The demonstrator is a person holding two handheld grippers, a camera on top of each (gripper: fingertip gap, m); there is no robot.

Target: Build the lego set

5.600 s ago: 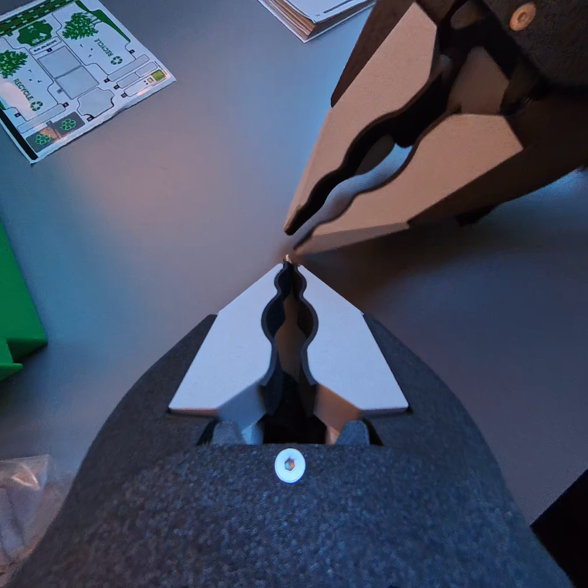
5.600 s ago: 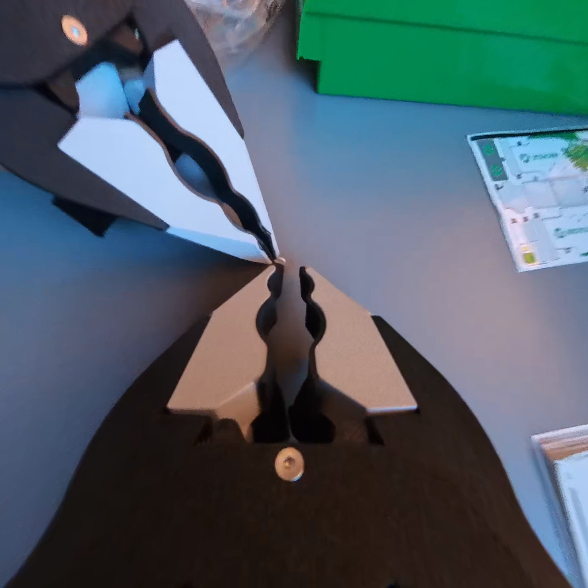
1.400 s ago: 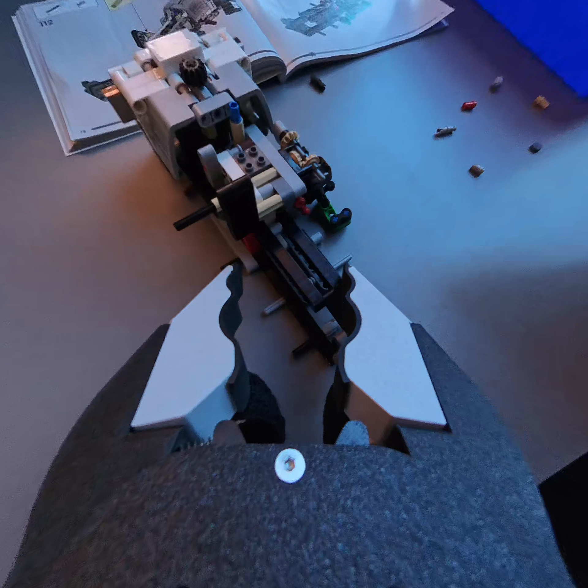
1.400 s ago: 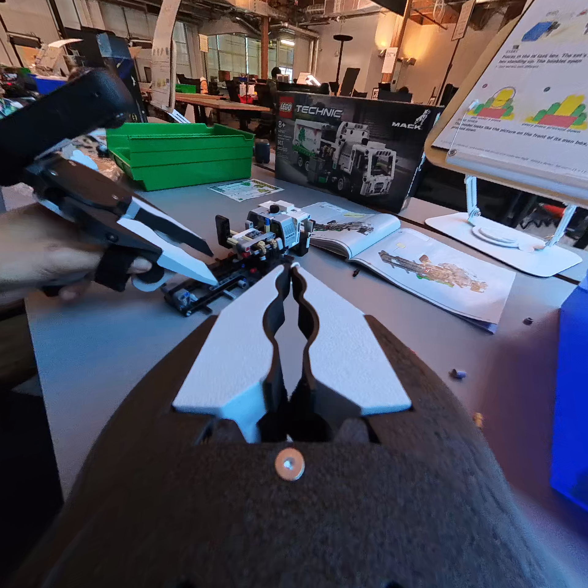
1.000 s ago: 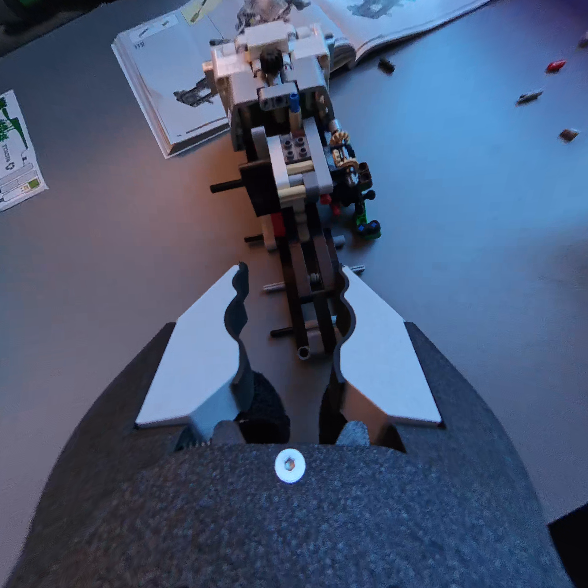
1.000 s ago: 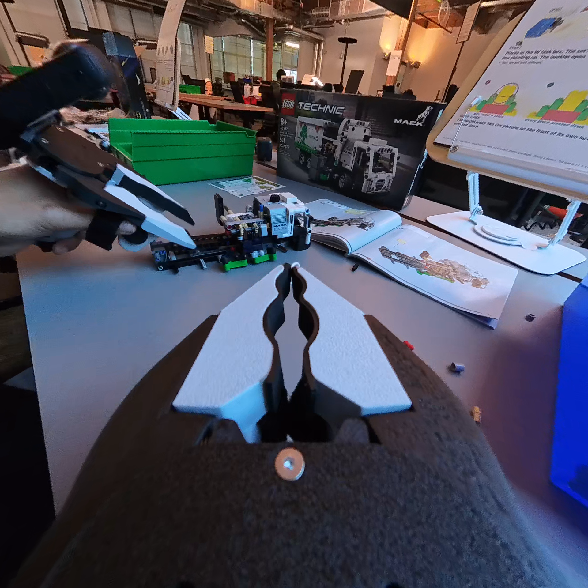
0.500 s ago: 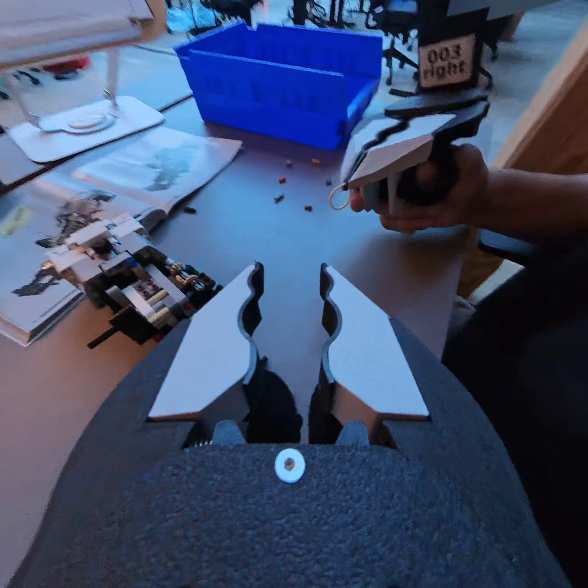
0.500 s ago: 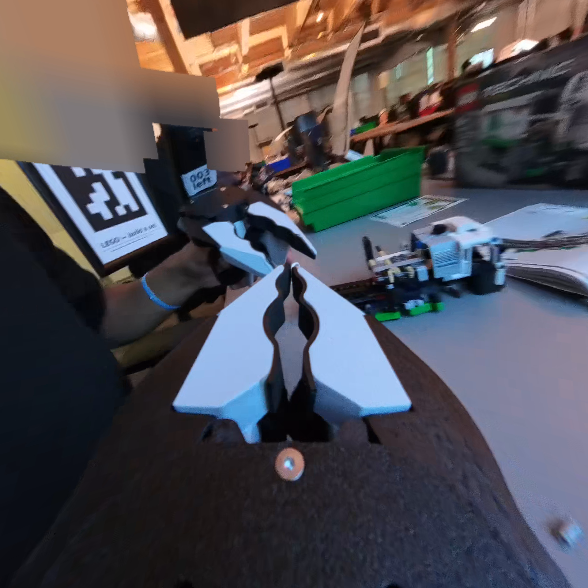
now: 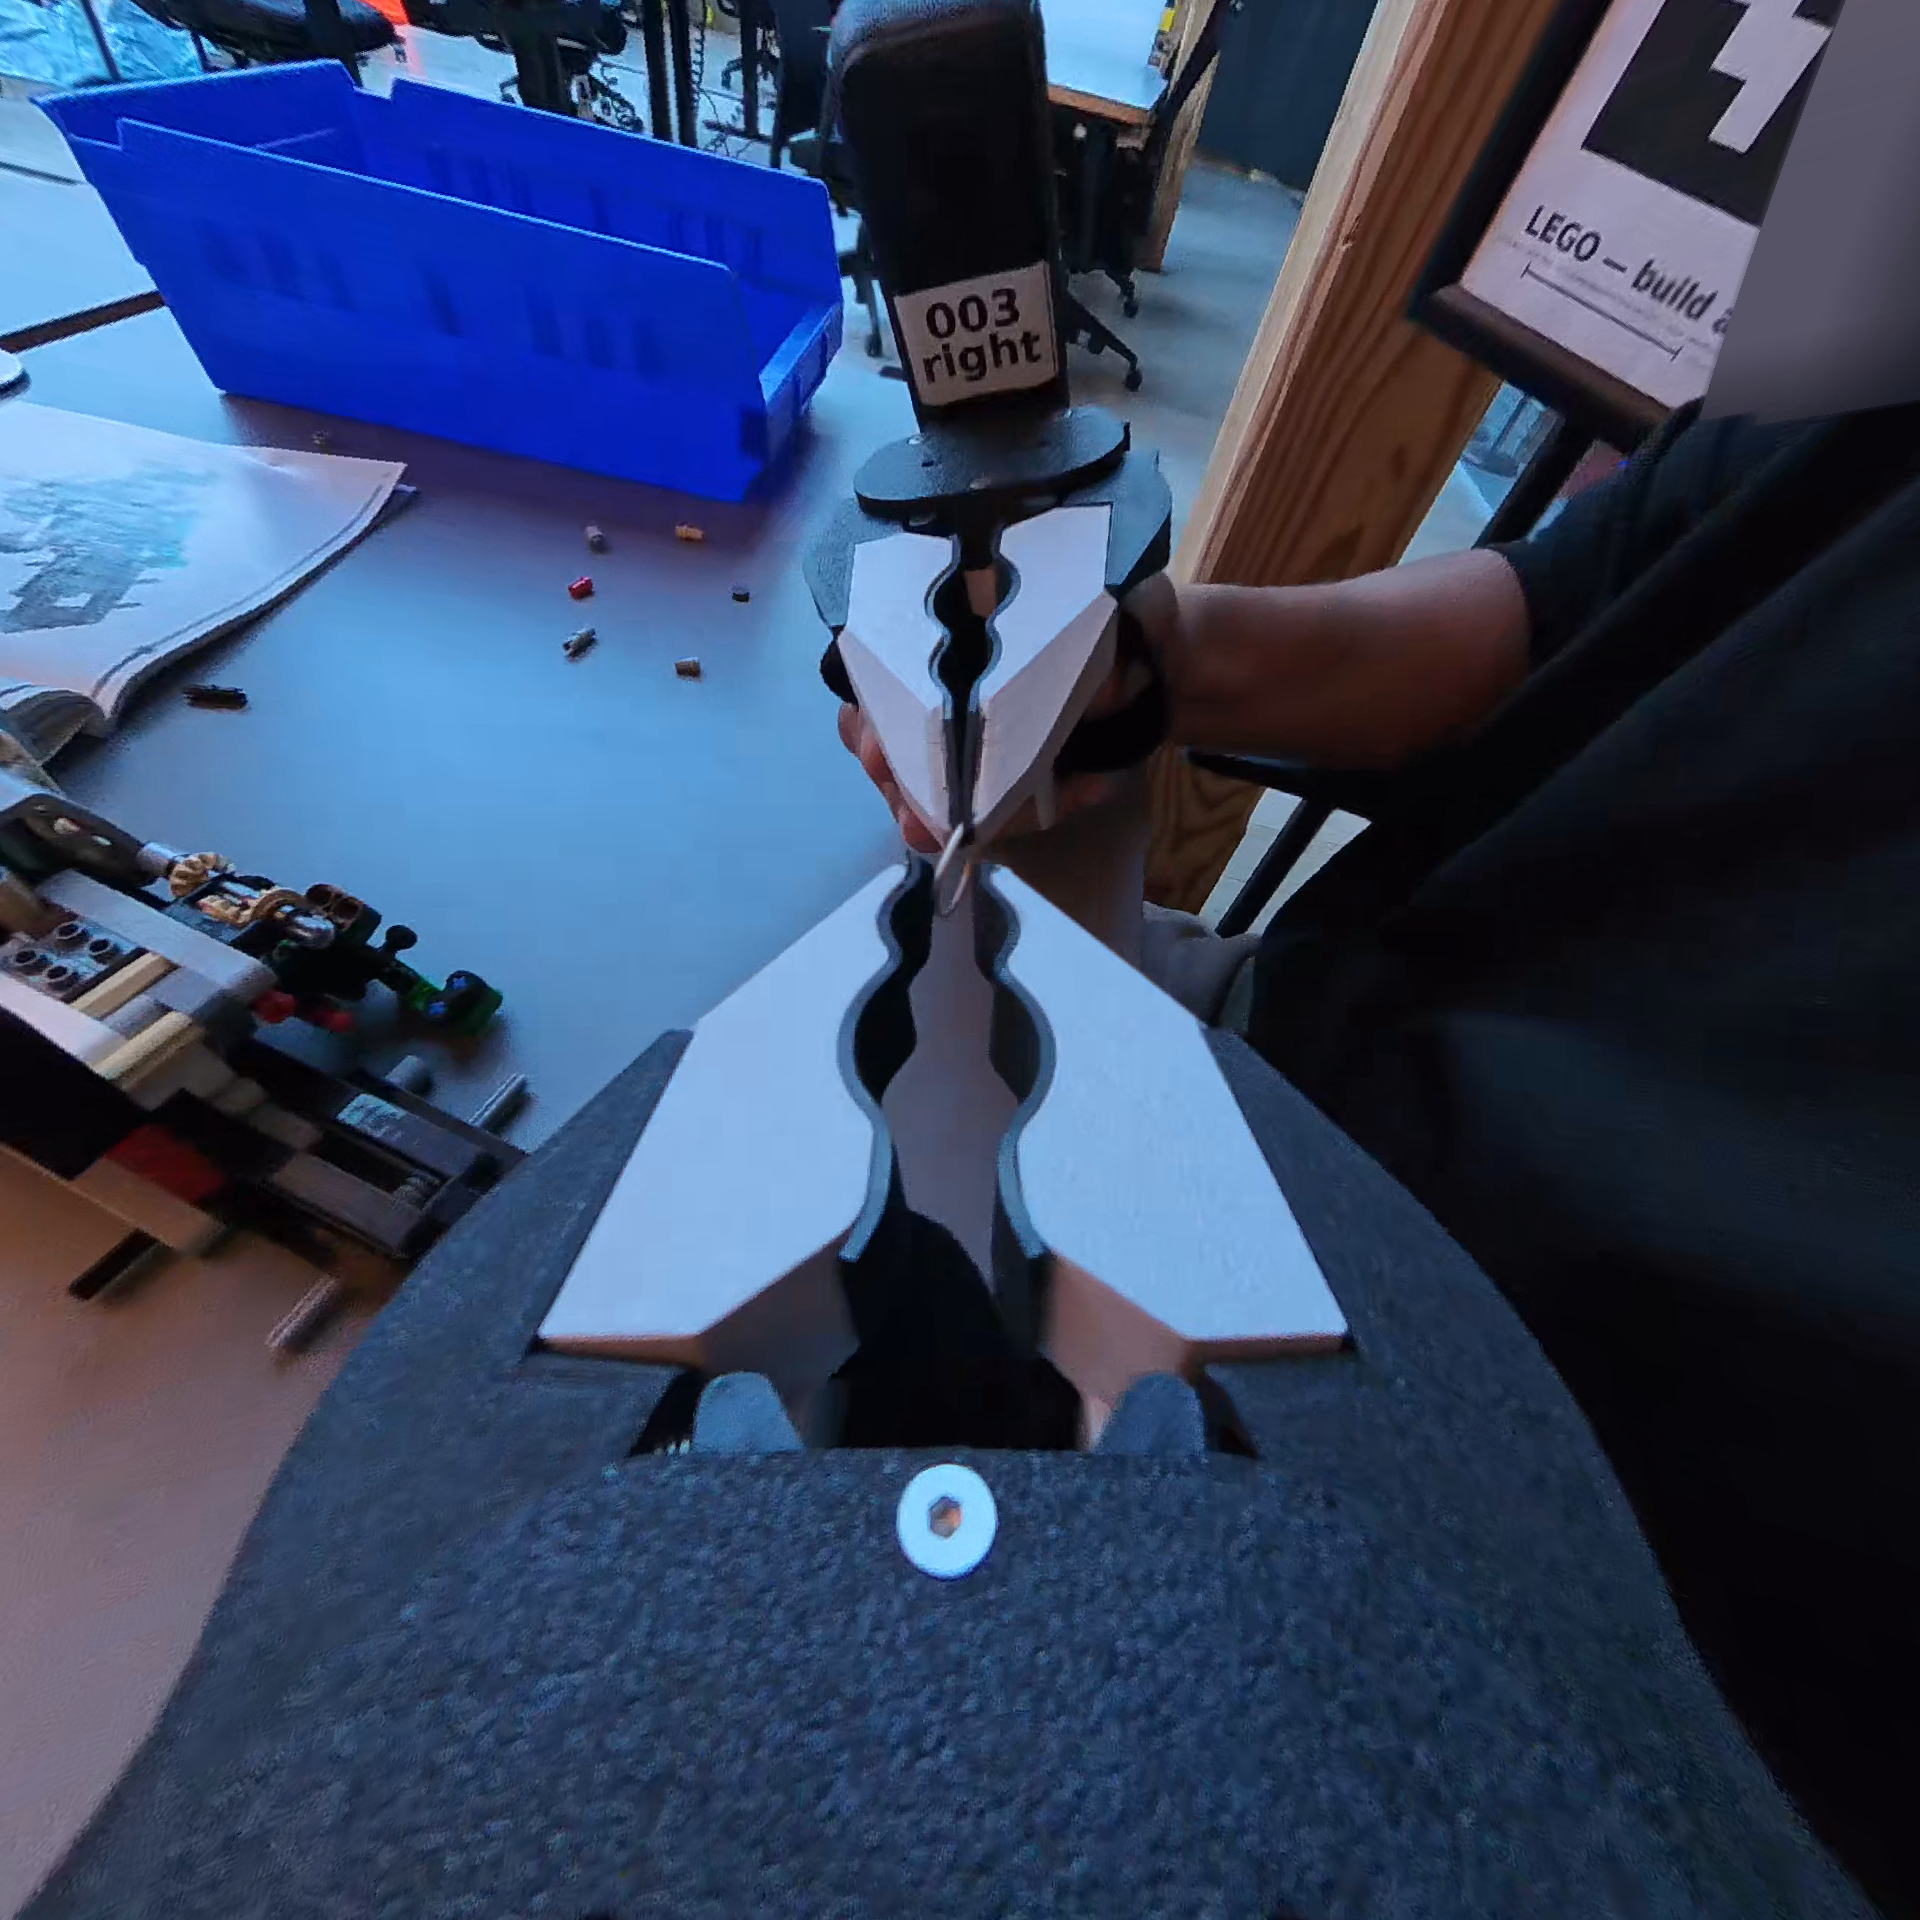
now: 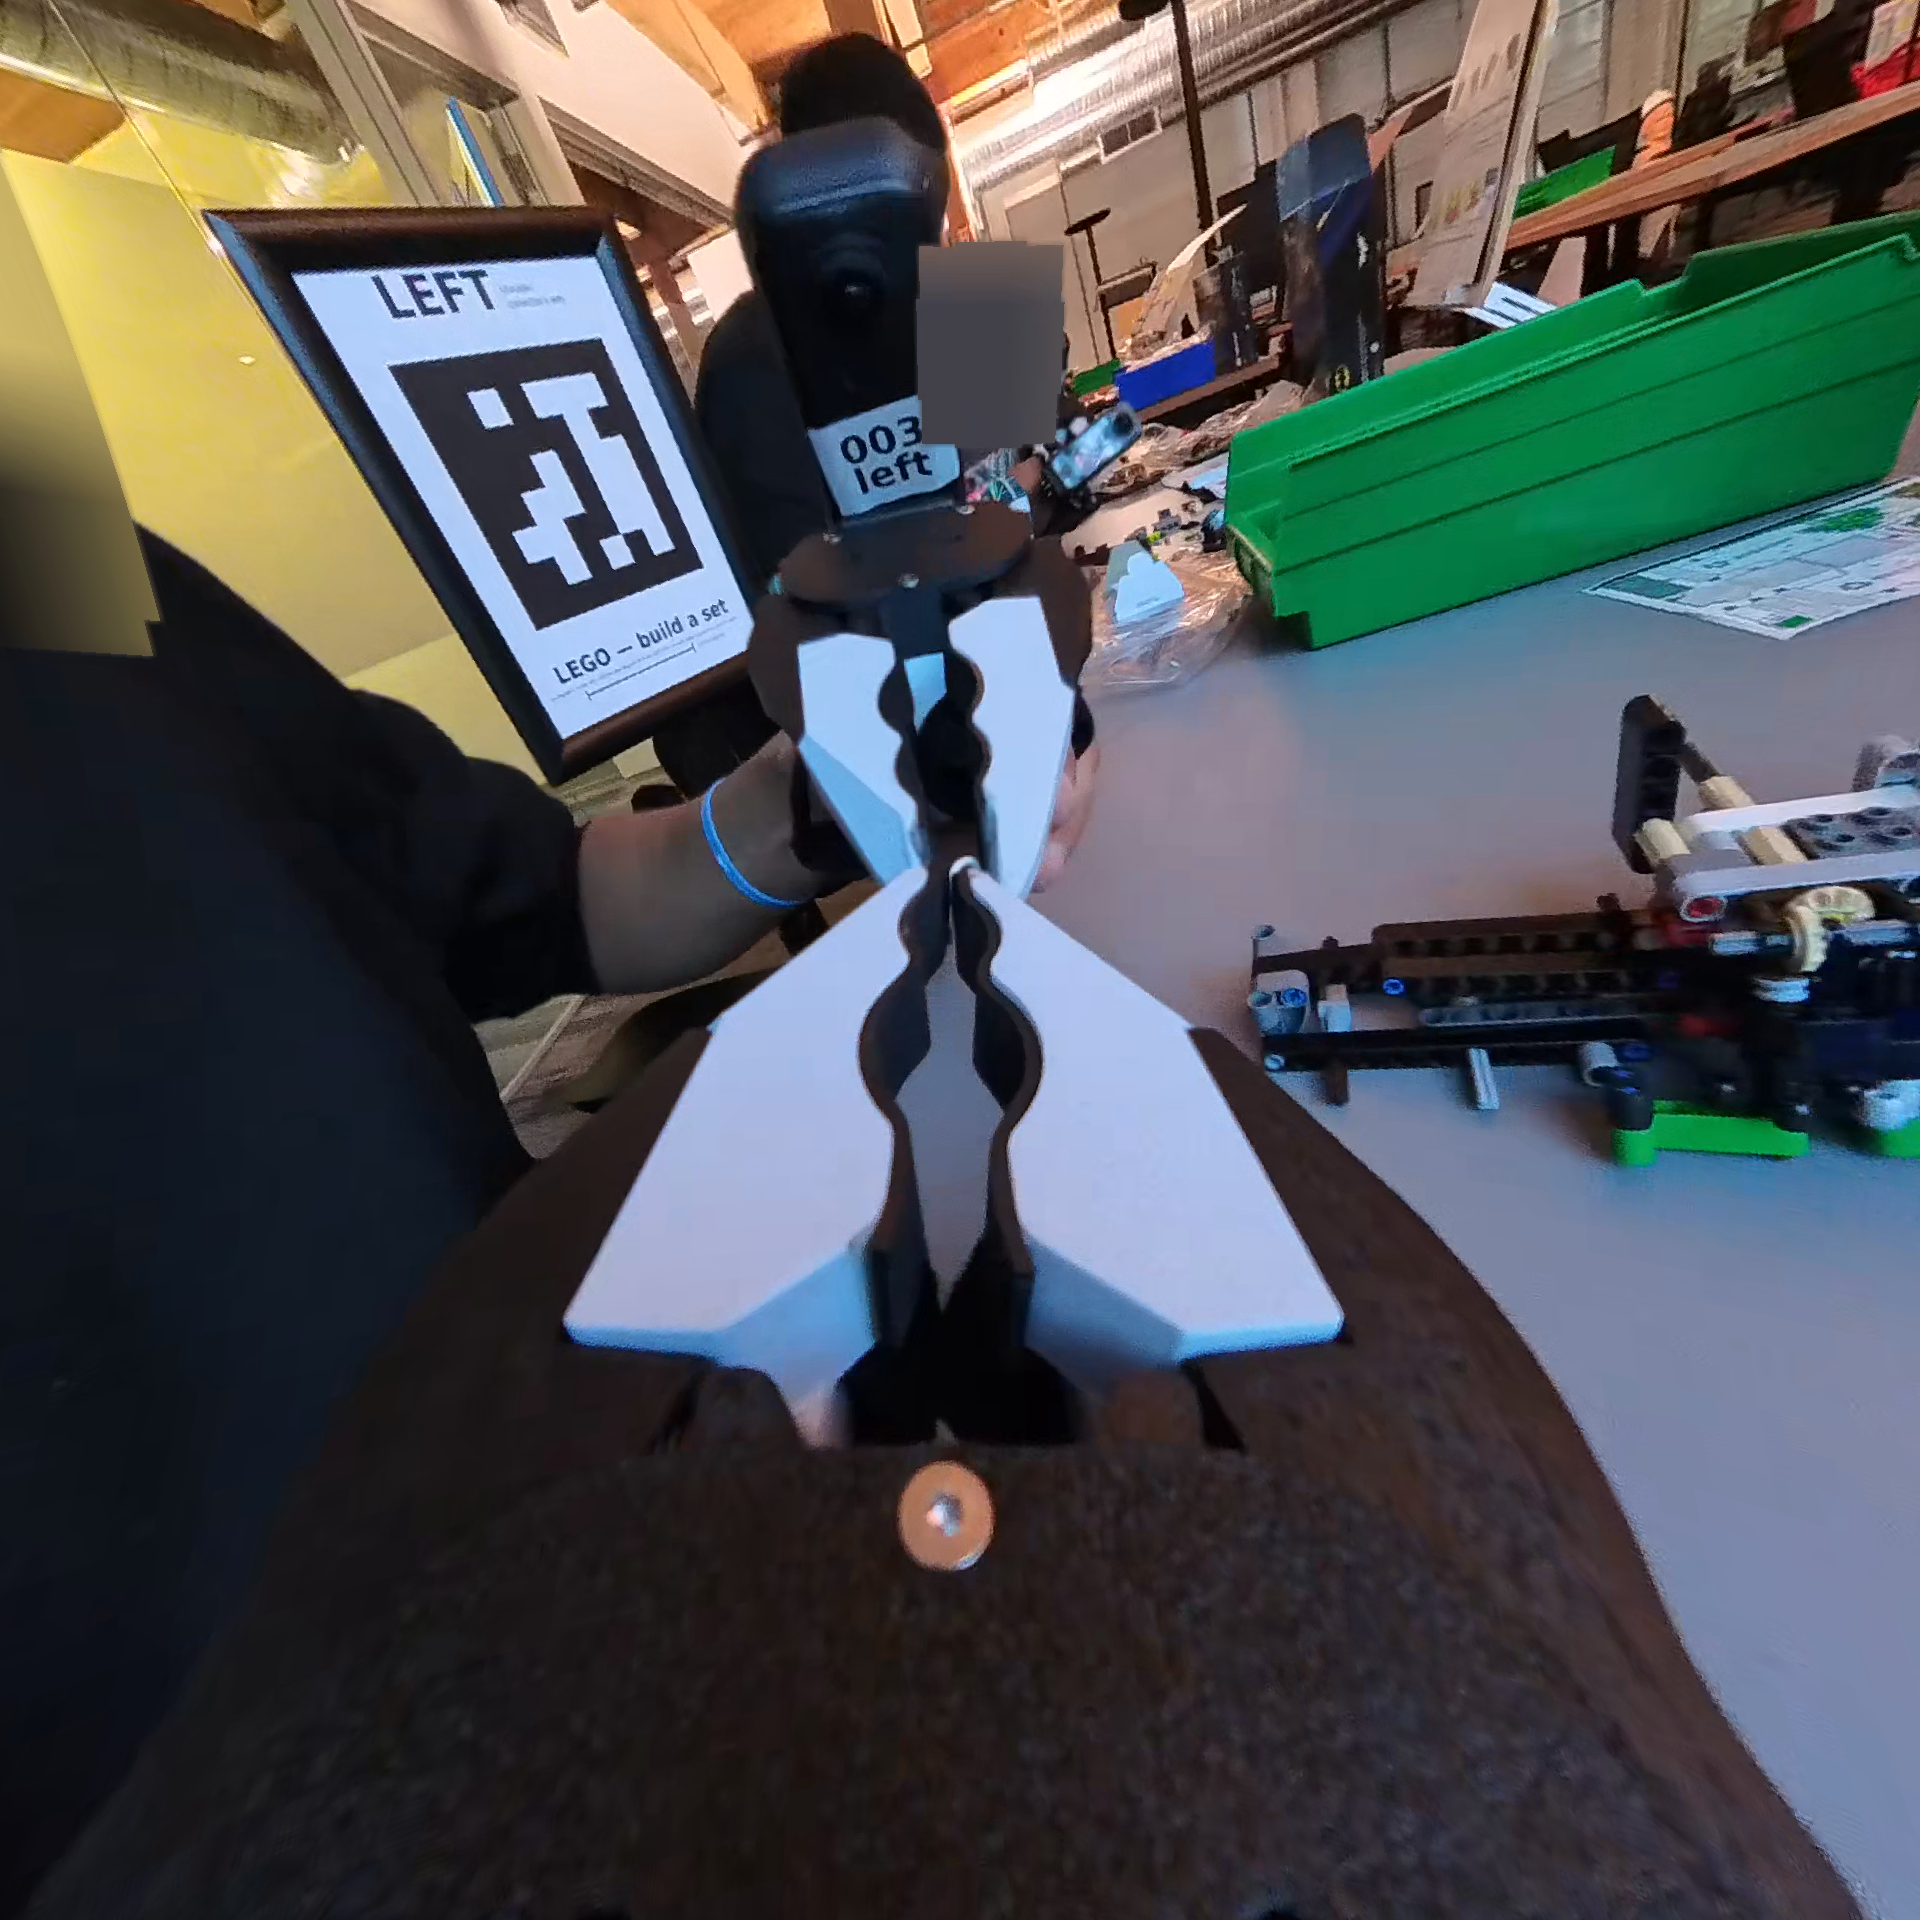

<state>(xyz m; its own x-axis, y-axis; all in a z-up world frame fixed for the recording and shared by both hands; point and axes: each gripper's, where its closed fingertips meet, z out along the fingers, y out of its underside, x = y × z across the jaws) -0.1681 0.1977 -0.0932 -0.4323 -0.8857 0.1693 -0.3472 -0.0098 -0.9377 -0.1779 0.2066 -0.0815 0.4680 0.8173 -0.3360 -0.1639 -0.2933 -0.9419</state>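
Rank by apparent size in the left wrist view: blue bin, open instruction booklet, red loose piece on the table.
1. Blue bin, clearly the largest.
2. Open instruction booklet, cut off by the frame's left edge, so its full extent is unsure.
3. Red loose piece, tiny.

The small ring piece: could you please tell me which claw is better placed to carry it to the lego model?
Probably the right claw: it is shut on the small ring piece, while the open left claw only flanks it. The lego model sits close by.

Grey table (image 9: 582, 790) carries lego truck (image 10: 1662, 997), blue bin (image 9: 468, 281), booklet (image 9: 156, 551).
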